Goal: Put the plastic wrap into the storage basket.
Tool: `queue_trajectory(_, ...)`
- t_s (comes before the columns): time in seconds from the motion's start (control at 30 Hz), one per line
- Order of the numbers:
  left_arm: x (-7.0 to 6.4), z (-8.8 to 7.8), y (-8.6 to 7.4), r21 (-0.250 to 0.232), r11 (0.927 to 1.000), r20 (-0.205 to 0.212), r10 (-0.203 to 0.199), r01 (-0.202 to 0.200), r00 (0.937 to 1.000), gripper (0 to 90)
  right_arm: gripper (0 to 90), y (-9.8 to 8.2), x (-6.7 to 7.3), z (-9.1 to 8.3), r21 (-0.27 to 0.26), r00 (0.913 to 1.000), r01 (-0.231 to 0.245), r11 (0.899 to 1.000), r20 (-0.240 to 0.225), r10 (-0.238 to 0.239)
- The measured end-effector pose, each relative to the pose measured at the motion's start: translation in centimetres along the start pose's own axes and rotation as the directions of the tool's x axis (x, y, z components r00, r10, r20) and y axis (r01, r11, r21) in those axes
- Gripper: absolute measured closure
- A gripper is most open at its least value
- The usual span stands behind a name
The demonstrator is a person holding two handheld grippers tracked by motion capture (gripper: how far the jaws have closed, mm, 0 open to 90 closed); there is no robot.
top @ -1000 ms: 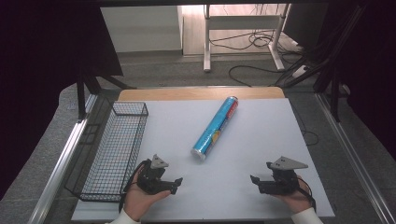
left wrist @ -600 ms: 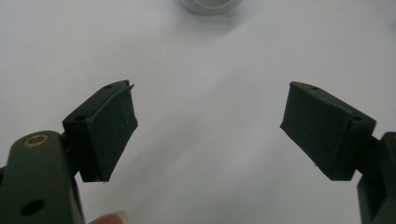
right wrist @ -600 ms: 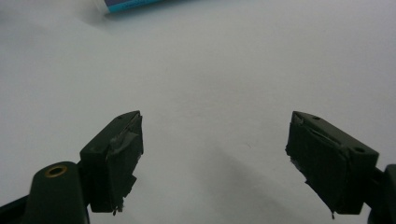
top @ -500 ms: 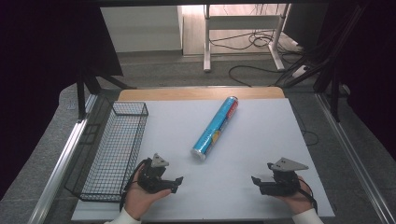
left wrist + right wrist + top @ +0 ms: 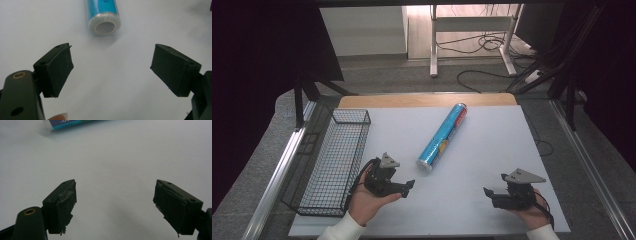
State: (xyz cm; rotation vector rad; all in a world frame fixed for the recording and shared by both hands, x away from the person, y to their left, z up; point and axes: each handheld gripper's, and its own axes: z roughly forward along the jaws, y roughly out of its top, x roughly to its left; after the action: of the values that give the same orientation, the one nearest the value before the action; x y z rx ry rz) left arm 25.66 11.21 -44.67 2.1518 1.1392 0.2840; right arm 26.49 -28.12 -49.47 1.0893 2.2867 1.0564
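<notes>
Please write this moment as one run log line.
left gripper: open, empty | right gripper: open, empty | blue tube: lying on table | wire basket: empty

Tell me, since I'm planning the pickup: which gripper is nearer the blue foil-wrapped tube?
Left. The left gripper sits just beside the blue foil-wrapped tube's near end; the right gripper is farther off.

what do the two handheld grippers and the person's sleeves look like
Both the left gripper and the right gripper are black, each topped by a grey three-cornered plate. Their jaws are blocky black pads; the left gripper view shows a brass-coloured ring in the body. White sleeve cuffs show at both wrists.
</notes>
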Motion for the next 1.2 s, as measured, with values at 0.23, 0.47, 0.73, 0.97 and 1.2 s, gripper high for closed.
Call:
queue_trajectory(0.23,0.2,0.3,2.5,-0.016,0.9999,0.017,0.006,-0.006,0.9998,17.1,18.9,-0.1,-0.1,0.2,0.009,1.0000,0.005,1.000,0.008,-0.005)
queue_trajectory(0.47,0.1,1.0,4.5,0.010,0.9998,0.038,0.019,-0.019,0.9991,17.2,18.8,0.0,-0.2,0.0,-0.004,1.0000,-0.005,1.000,0.005,0.005)
queue_trajectory(0.73,0.1,2.1,7.3,0.032,0.9986,0.030,0.041,-0.042,0.9987,17.5,18.9,0.1,-0.2,-0.1,-0.009,1.0000,-0.007,1.000,0.000,0.007)
queue_trajectory(0.97,0.6,2.9,9.1,0.043,0.9988,0.050,0.020,-0.022,0.9985,17.9,18.8,0.1,-0.3,-0.2,-0.009,0.9999,-0.014,1.000,-0.001,0.014)
queue_trajectory(1.2,1.6,4.8,10.8,0.075,0.9972,0.039,0.000,-0.003,0.9993,18.0,18.8,0.1,-0.2,0.1,-0.001,1.0000,-0.003,1.000,-0.002,0.003)
